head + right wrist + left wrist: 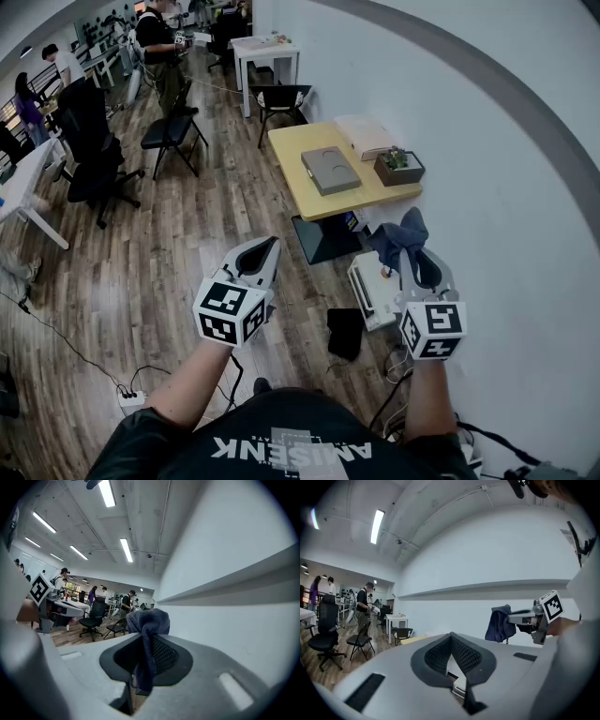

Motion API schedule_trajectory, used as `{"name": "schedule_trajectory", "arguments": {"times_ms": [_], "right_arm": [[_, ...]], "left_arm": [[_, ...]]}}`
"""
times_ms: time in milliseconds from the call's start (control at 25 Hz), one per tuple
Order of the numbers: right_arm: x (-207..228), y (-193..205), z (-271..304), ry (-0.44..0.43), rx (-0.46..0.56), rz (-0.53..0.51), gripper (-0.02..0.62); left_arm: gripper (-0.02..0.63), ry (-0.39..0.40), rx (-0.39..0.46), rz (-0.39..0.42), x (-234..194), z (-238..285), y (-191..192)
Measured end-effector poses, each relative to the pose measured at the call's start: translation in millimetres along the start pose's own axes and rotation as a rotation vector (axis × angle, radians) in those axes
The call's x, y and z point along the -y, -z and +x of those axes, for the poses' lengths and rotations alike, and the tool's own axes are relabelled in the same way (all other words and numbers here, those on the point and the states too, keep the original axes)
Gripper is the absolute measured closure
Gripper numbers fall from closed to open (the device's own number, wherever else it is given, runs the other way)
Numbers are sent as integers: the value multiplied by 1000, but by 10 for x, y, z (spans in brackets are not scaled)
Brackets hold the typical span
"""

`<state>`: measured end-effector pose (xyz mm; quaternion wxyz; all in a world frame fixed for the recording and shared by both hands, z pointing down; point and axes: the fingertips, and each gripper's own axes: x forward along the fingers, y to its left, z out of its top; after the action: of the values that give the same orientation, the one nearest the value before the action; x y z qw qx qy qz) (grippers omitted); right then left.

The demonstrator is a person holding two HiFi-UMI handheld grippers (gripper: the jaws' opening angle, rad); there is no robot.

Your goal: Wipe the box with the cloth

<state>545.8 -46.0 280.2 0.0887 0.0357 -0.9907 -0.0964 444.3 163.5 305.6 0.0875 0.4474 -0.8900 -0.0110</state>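
Plainly the wiping has not begun. From the head view, the left gripper (pixel 265 251) and the right gripper (pixel 413 258) are both held up in the air, well apart from each other. The right one carries a crumpled dark blue cloth (pixel 401 232) at its tip. The flat grey square box (pixel 330 171) lies far ahead of both grippers on a yellow wooden table (pixel 292 150). A small dark planter (pixel 398 169) stands just beside it, on the side nearer the right gripper.

In the left gripper view, the jaws meet at their tips with nothing between them. The right gripper and its cloth show off to that gripper's right.

In the right gripper view, the jaws are clamped on a narrow fold of the cloth, which bunches above the tips and trails down between the pads.

The likely trouble is that the fold looks thin, so dragging it over the box could pull it free. With the left gripper closed and empty, nothing steadies the box, and a firm stroke could shove it along the table or into the planter.
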Motion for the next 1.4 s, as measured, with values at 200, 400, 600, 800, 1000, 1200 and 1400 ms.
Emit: {"name": "schedule_trajectory", "arguments": {"times_ms": [200, 400, 600, 800, 1000, 1200, 1400], "right_arm": [[-15, 0, -21, -10, -7, -28, 537], [-4, -5, -7, -5, 11, 2, 537], [-67, 3, 46, -14, 14, 14, 535], [-195, -5, 139, -9, 1, 27, 535], [-385, -77, 221, -8, 9, 34, 535], [-584, -92, 357, 10, 1, 33, 535], [-707, -114, 476, 60, 7, 73, 535]], "left_arm": [[605, 26, 11, 6, 51, -8, -41], [605, -3, -12, 5, -30, 16, -1], [606, 14, -14, -6, -88, 12, -43], [605, -38, -10, 19, -313, -50, -67], [604, -23, 0, 2, -507, -159, -101], [606, 12, -14, 9, -711, -158, -59], [606, 11, -33, 24, -1017, -186, -27]]}}
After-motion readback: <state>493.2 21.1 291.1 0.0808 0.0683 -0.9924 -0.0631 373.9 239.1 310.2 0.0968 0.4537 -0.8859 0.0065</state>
